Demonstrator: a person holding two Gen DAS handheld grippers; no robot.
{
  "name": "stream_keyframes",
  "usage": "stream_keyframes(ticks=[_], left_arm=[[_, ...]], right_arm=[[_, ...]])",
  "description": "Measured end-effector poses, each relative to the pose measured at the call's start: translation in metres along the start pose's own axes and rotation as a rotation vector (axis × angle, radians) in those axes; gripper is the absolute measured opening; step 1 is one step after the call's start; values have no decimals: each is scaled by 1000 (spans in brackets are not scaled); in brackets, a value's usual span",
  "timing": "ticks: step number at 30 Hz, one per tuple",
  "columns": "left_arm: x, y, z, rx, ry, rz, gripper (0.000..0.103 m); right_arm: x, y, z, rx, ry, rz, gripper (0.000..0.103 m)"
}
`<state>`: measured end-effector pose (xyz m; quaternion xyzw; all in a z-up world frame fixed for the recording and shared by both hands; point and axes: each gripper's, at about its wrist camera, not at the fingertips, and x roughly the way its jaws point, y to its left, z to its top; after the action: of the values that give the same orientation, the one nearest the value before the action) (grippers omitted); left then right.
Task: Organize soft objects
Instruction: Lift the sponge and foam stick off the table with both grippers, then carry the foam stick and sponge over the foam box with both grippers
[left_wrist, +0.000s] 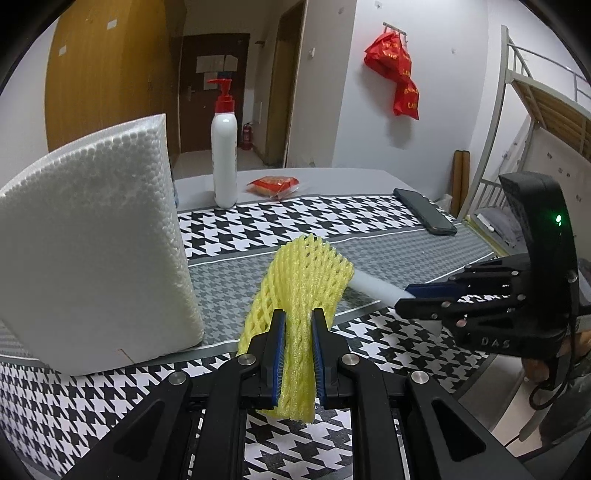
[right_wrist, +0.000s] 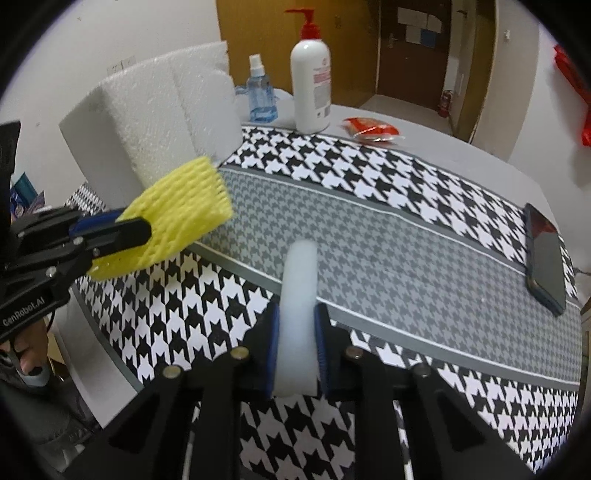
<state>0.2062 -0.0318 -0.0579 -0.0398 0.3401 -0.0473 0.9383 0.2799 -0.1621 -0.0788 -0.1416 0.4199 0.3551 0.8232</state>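
The pump bottle (right_wrist: 311, 79) is white with a red pump and stands closed at the far edge of the cloth (right_wrist: 388, 236); what it holds cannot be seen. Beside it the spray bottle (right_wrist: 261, 94) is clear blue, with blue liquid inside. A sealed red packet (right_wrist: 373, 130) lies to the right of the pump bottle; its contents cannot be made out.

The left gripper (left_wrist: 298, 317) pinches the yellow net (left_wrist: 306, 280) between its blue pads; the net is squeezed narrow at the pads and fans out beyond them, held above the cloth. The right gripper (right_wrist: 297, 314) is pressed on the white foam strip (right_wrist: 300, 295), which runs forward out of the jaws over the grey band of the cloth. In the left view the strip's far end passes behind the net.

A foam block (left_wrist: 92, 240) stands on the cloth at the left, near the net.

Only the right view shows the spray bottle, which the block hides from the left camera, and a person's fingers (right_wrist: 31, 360) under the left gripper's handle. Only the left view shows a red bag (left_wrist: 397, 74) hanging on the wall, a bunk bed (left_wrist: 546, 110) at the right, and a green light on the right gripper's body. Both show the phone (right_wrist: 546, 258) lying at the right edge of the cloth.
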Motion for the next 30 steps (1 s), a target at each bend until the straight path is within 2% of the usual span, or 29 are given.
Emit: stream_keyframes(ticks=[15,30], left_arm=[[-17,-18,10,55,-37,23,15],[-47,-23,21,110,-122,33,15]], right_arm=[[-51,-5,-10,92,-133,-13,22],[-85,-2,-11,139,-267,-38,22]])
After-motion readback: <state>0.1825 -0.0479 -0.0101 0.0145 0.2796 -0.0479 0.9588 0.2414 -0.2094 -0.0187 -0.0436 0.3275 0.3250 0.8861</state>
